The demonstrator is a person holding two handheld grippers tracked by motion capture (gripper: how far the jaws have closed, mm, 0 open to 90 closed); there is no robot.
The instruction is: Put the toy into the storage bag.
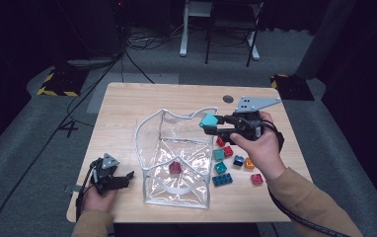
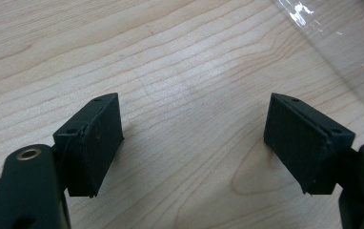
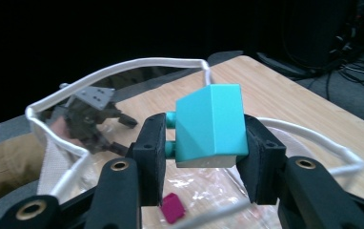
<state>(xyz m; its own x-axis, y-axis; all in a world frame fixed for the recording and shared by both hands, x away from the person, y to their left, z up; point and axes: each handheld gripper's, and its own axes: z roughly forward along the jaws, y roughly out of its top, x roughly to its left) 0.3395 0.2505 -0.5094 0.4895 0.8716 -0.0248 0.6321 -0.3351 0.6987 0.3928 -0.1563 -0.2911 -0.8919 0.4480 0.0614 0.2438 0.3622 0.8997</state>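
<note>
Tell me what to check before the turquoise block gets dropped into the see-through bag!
1. Right tongs shut on the turquoise plastic building block: ok, both pads press its sides.
2. Block over the mouth of the clear plastic bag with the white rim: ok, it hangs above the rim's right edge in the high view.
3. Bag mouth open: ok, the rim stands wide.
4. Room inside: ok, one dark red block lies on the bottom.
5. Left tongs out of the way: ok, open, empty, over bare wooden table left of the bag.
6. Bag steadied: not ok, nothing holds it.
</note>
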